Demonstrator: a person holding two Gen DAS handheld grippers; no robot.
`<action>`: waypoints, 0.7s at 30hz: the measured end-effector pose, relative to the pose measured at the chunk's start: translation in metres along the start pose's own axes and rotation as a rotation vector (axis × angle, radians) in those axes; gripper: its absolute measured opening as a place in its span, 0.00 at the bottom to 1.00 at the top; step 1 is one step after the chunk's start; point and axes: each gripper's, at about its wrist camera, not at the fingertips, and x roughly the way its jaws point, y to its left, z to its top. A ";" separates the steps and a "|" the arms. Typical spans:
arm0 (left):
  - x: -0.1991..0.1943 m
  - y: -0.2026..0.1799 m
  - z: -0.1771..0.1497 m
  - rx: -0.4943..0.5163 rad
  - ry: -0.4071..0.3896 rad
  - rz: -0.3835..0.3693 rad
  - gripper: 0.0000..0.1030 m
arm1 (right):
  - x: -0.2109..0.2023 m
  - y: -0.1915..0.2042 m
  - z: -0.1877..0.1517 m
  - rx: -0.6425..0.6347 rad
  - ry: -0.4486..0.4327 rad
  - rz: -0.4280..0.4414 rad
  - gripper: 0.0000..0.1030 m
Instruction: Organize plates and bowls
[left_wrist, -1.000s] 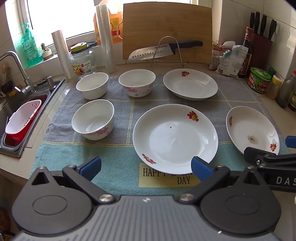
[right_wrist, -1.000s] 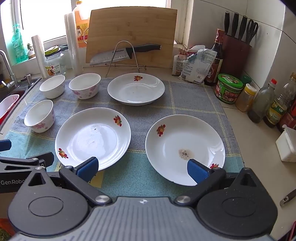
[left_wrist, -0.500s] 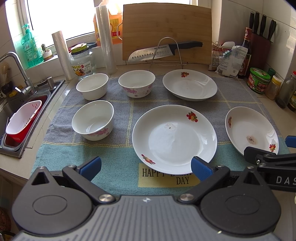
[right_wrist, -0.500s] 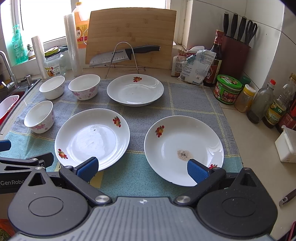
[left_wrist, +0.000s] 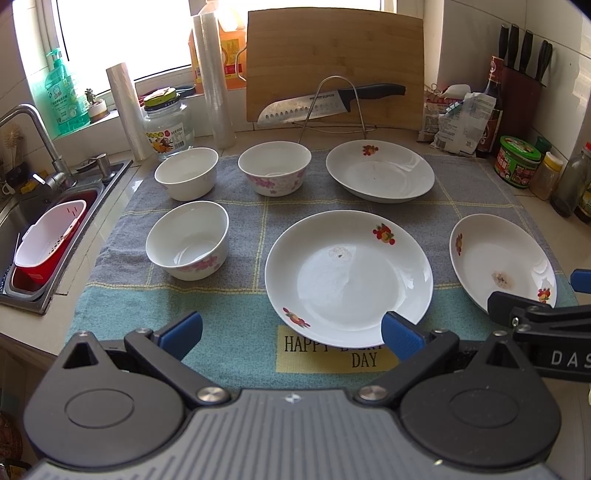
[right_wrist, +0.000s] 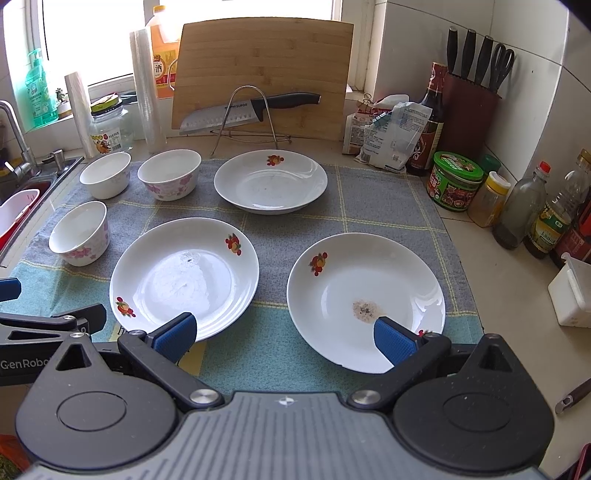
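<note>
A grey and teal cloth (left_wrist: 243, 332) is spread on the worktop (right_wrist: 491, 354). Three plates (left_wrist: 349, 273) (right_wrist: 365, 301) (right_wrist: 270, 181) are laid on it at the right, apart, and three bowls (left_wrist: 187, 240) (left_wrist: 185, 172) (left_wrist: 274, 172) at the left. The left tool (left_wrist: 291, 328) and right tool (right_wrist: 284, 330) are held wide open, empty, at the near edge.

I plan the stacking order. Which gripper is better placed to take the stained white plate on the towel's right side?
Probably the right gripper: the stained white plate lies directly before its open fingers.
</note>
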 end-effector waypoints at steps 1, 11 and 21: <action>0.000 0.000 0.000 0.000 0.000 0.000 0.99 | 0.000 0.000 0.000 0.000 0.001 0.000 1.00; 0.000 0.001 0.000 0.002 -0.002 0.004 0.99 | 0.001 0.001 0.001 -0.003 -0.004 -0.002 1.00; 0.001 0.001 0.001 0.001 -0.001 0.006 0.99 | 0.000 0.000 0.001 -0.003 -0.006 -0.002 1.00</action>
